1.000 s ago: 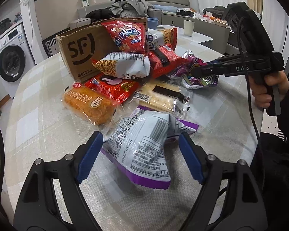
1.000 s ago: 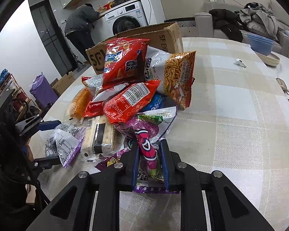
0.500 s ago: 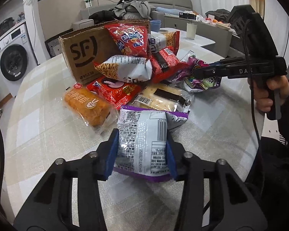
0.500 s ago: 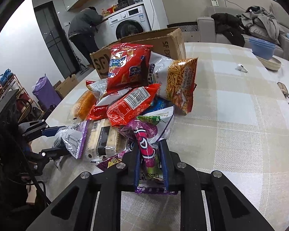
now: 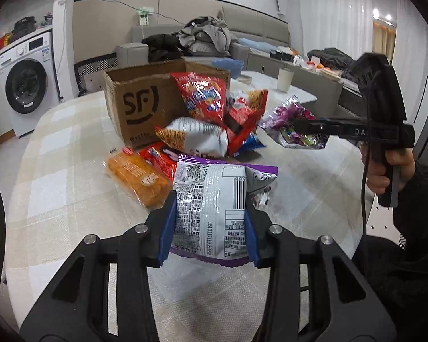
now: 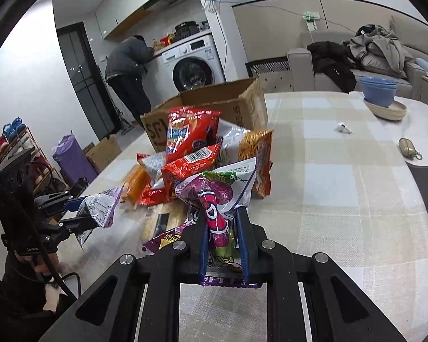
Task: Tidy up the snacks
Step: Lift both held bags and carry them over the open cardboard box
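Note:
My left gripper (image 5: 209, 208) is shut on a silver and purple snack bag (image 5: 214, 211) and holds it above the table; the bag also shows in the right wrist view (image 6: 100, 208). My right gripper (image 6: 224, 228) is shut on a purple candy bag (image 6: 214, 199), lifted off the table; it also shows in the left wrist view (image 5: 291, 125). A pile of snacks lies by an open cardboard box (image 5: 139, 108): a red chip bag (image 5: 202, 97), an orange packet (image 5: 137, 179), a white and orange bag (image 5: 197, 138).
The table has a checked cloth (image 6: 328, 185). A blue bowl on a plate (image 6: 379, 94), a key pouch (image 6: 408, 148) and a small white object (image 6: 343, 127) lie at the far right. A person (image 6: 128, 68) stands at the washing machine.
My left gripper closed on the silver and purple bag and lifted it. My right gripper raised the purple candy bag off the table.

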